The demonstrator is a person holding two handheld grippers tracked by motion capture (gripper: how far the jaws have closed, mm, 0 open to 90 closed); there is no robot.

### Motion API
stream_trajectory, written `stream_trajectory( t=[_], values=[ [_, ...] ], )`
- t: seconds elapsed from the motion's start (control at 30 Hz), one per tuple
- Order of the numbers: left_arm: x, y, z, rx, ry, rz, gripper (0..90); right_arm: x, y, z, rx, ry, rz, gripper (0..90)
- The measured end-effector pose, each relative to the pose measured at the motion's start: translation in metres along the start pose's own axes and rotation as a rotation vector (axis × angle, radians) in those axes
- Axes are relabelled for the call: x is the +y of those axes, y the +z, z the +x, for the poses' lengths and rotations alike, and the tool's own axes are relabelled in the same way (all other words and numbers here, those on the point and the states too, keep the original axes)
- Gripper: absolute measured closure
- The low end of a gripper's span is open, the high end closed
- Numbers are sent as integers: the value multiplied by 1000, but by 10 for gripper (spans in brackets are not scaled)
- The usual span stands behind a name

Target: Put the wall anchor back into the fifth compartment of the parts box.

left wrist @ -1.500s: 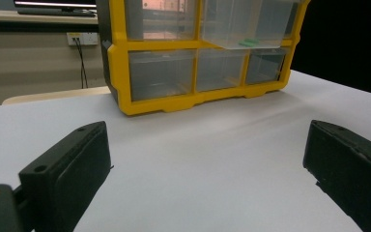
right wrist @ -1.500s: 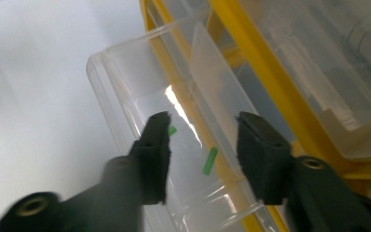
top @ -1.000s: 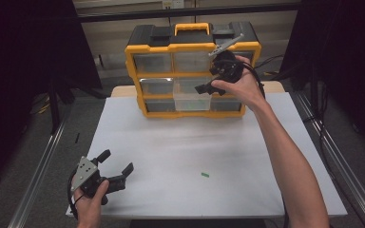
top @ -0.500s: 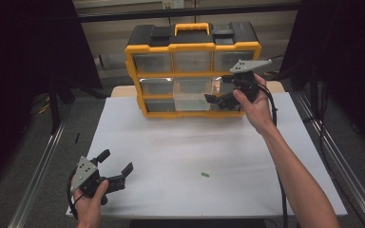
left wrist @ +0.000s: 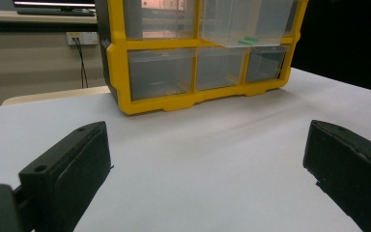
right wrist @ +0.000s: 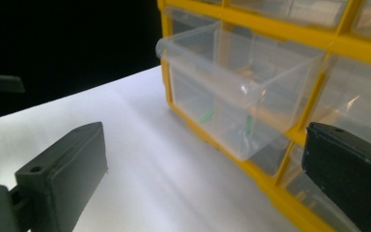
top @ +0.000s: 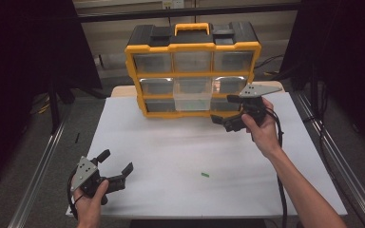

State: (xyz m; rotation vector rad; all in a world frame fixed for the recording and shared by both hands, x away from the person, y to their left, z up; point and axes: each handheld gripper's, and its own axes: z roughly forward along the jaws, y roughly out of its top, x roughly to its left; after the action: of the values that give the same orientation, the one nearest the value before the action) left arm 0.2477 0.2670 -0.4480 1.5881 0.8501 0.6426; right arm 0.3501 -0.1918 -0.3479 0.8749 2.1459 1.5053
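White worktop (top: 180, 142) fills the middle of the high view, with a yellow drawer box (top: 193, 71) at the top. Its clear middle drawer (top: 191, 100) sticks out. The right tool (top: 229, 121) sits just right of that drawer, jaws open and empty. The left tool (top: 116, 167), lower left, is open too. A small green piece (top: 204, 175) lies lower middle. A hard bump could tip the drawer out.

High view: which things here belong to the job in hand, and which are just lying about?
In the job:
- yellow and black plastic drawer cabinet
- clear plastic middle drawer, pulled out
- small green piece on the white table
- right gripper, open
- left gripper, open

Lying about:
- small dark piece on the floor
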Motion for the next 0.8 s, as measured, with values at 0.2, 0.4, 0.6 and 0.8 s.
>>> stream_trajectory(
  t=[0.2,0.4,0.6,0.8],
  values=[
    [0,0,0,0,-4,4,30,-26,-3,9,49,26,13,16],
    [0,0,0,7,4,5,30,-41,5,19,130,21,63,14],
    [-1,0,0,-2,-7,0,30,-56,16,34,228,-7,181,20],
    [0,0,0,2,3,5,30,-65,26,44,272,-37,315,86]
  ],
)
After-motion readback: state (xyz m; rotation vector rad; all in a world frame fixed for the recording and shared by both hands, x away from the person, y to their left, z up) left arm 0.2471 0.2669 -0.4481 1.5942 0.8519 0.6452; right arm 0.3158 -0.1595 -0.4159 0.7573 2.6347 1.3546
